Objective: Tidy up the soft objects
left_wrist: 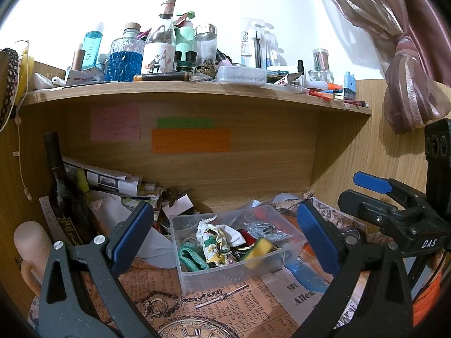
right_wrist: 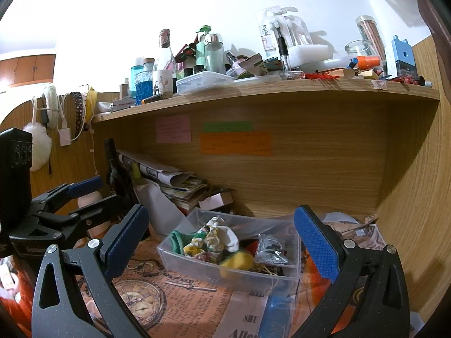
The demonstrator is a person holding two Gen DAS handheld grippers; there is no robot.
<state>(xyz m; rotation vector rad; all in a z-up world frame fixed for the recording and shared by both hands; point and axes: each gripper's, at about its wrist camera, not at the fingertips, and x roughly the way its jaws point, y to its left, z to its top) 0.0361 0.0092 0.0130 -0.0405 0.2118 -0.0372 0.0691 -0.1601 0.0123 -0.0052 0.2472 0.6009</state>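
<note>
A clear plastic box (left_wrist: 197,274) (right_wrist: 191,262) stands on the newspaper-print desk mat. In it lie a floral scrunchie (left_wrist: 217,242) (right_wrist: 210,239), a green elastic band (left_wrist: 191,257) (right_wrist: 176,239), a yellow sponge-like piece (left_wrist: 258,250) (right_wrist: 236,262) and a silvery crumpled item (left_wrist: 263,229) (right_wrist: 270,249). My left gripper (left_wrist: 225,235) is open and empty, hovering just in front of the box. My right gripper (right_wrist: 221,242) is open and empty, also in front of the box. The right gripper also shows in the left wrist view (left_wrist: 366,194), and the left gripper in the right wrist view (right_wrist: 84,194).
A wooden shelf (left_wrist: 197,90) (right_wrist: 267,90) crowded with bottles and jars overhangs the desk. A dark wine bottle (left_wrist: 60,194) (right_wrist: 117,169), stacked papers (left_wrist: 112,181) (right_wrist: 169,180) and a blue comb (left_wrist: 307,277) (right_wrist: 274,314) surround the box. A pocket watch chain (left_wrist: 197,298) lies in front.
</note>
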